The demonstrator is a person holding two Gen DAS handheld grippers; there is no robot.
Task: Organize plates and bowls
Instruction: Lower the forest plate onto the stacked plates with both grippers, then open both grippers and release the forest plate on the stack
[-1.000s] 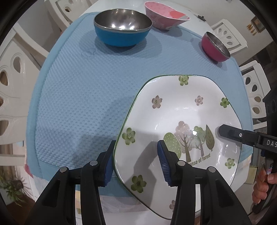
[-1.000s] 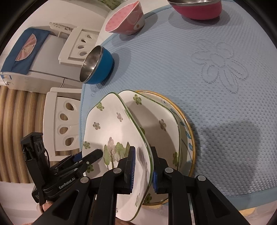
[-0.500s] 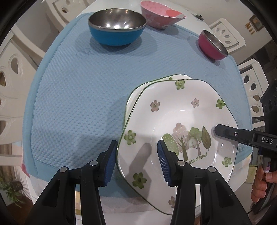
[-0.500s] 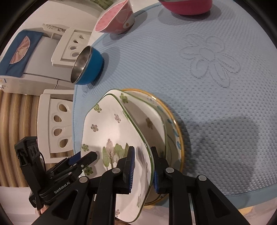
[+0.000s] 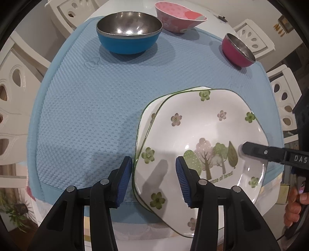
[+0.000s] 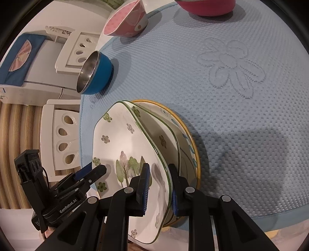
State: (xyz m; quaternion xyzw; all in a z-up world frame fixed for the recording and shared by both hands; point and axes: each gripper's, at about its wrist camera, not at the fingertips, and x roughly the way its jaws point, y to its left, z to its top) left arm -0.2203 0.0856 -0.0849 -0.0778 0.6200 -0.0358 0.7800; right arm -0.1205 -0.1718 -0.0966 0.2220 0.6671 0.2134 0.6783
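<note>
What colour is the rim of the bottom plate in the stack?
Yellow-orange, on the bottom plate, clearest in the right wrist view.

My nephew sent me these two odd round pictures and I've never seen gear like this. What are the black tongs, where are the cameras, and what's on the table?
A person holds one hand-held two-finger gripper in each hand, each carrying a fisheye camera looking along its fingers.

Left view: the left gripper straddles the edge of the white tree-and-flower plate, its pads apart.

Right view: the right gripper clamps that plate's rim, tilting it over a second flowered plate and a yellow-rimmed plate.

On the light blue quilted mat stand a blue steel-lined bowl, a pink dotted bowl and a magenta steel-lined bowl.
</note>
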